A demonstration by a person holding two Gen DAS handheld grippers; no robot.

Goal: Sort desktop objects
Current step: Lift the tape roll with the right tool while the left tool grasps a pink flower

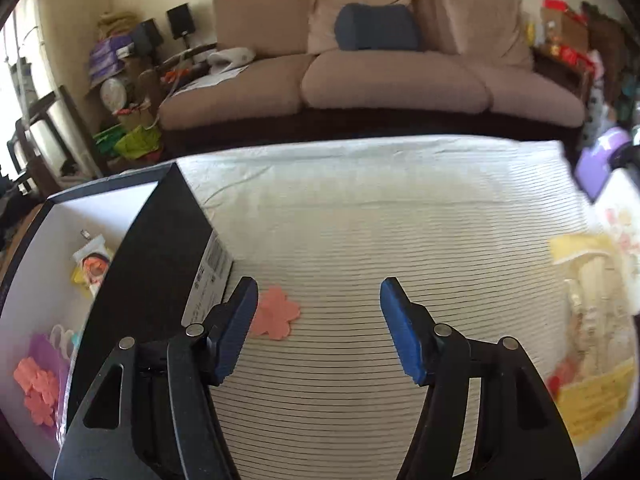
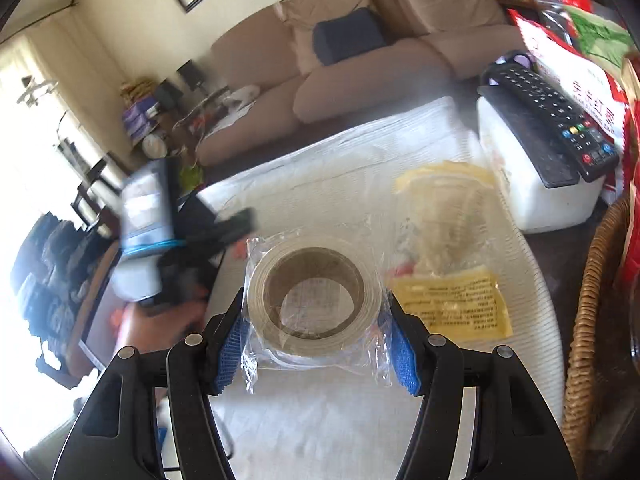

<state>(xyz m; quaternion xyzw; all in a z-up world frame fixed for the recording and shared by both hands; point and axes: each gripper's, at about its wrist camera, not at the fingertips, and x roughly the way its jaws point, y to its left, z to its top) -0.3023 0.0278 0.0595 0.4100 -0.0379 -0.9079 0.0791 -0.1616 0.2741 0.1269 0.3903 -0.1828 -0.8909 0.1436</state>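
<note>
In the right wrist view, a roll of beige tape (image 2: 320, 342) in clear plastic wrap sits between the blue pads of my right gripper (image 2: 315, 296). The pads press on both its sides, and it hangs above the white cloth (image 2: 320, 420). My left gripper (image 1: 319, 284) stands open over the striped cloth (image 1: 360, 220) with nothing between its fingers. A pink flower-shaped piece (image 1: 278, 312) lies on the cloth just by the left fingertip. A black box with a white inside (image 1: 160, 240) stands to the left of it and holds more pink flowers (image 1: 36, 392) and a small packet (image 1: 94, 264).
A clear bag with yellow labels (image 2: 448, 240) lies on the cloth to the right. Beyond it a white box (image 2: 532, 184) carries a black remote (image 2: 552, 120). A wicker basket (image 2: 588, 320) stands at the right edge. A tan sofa (image 1: 392, 80) runs behind the table.
</note>
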